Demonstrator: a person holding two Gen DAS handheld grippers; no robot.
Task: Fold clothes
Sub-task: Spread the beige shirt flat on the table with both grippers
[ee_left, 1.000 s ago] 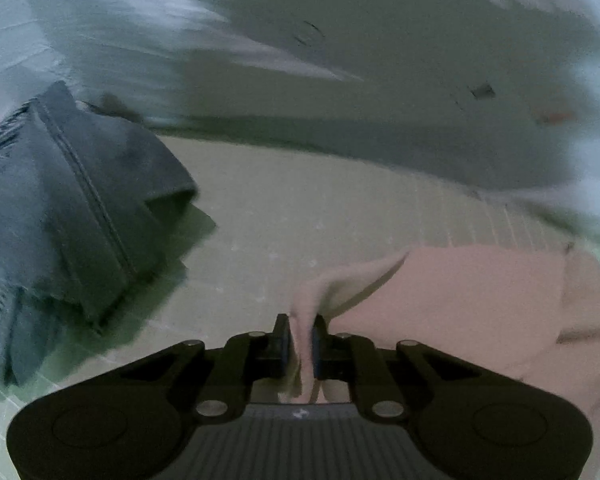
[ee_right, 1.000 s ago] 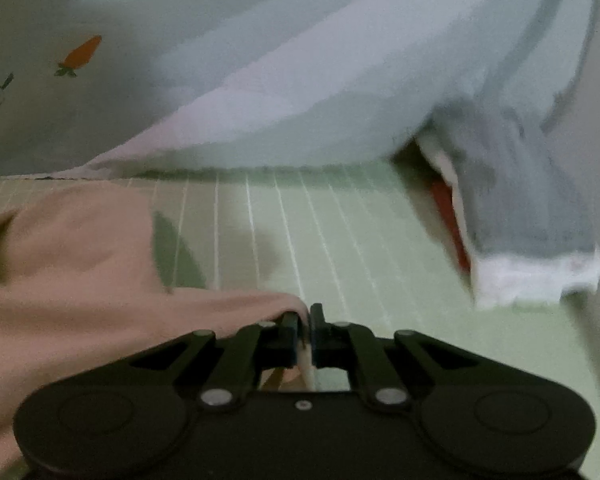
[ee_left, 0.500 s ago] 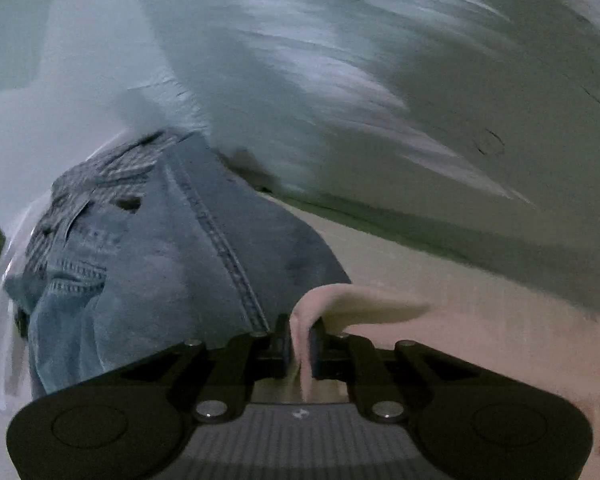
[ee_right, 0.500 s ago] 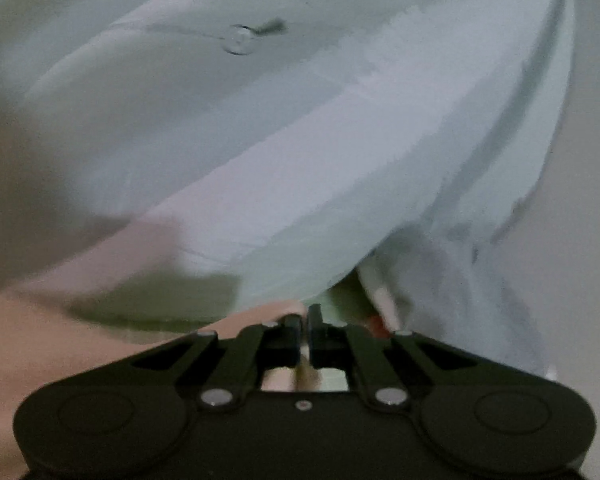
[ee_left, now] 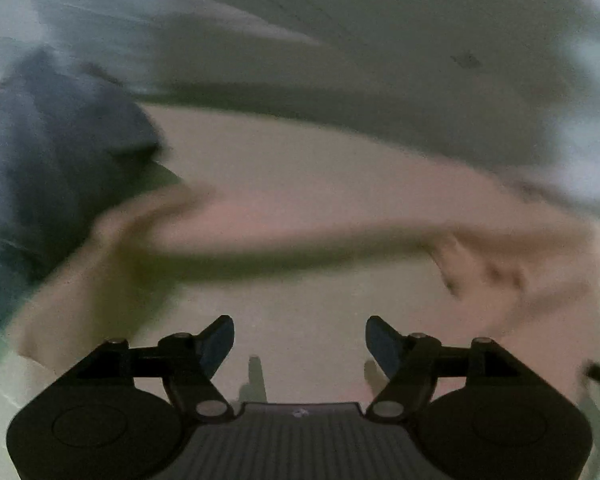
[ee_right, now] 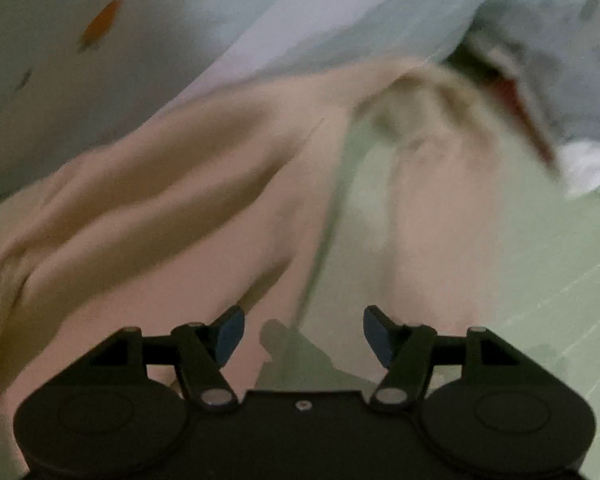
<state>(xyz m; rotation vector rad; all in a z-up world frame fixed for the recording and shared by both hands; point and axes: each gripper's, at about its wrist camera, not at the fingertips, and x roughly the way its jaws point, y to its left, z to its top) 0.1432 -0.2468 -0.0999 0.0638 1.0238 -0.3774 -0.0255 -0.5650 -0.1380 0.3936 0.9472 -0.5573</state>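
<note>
A pale pink garment (ee_left: 300, 208) lies spread across the green mat, its folded edge running across the left wrist view. My left gripper (ee_left: 300, 338) hangs just above it, jaws opening, nothing between the blue pads. In the right wrist view the same pink garment (ee_right: 188, 184) lies rumpled, one part reaching toward the upper right. My right gripper (ee_right: 303, 330) is over its edge, jaws opening too, with no cloth pinched. Both views are blurred by motion.
A heap of blue denim clothes (ee_left: 56, 168) lies at the left. A light sheet with carrot prints (ee_right: 100, 24) rises behind. A grey-and-white cloth with a red strip (ee_right: 540, 92) sits at the upper right. The green gridded mat (ee_right: 540, 272) shows at the right.
Both grippers were shut on pink cloth in the earlier frames. Now both have let go and stand wide, and the garment has dropped flat onto the mat.
</note>
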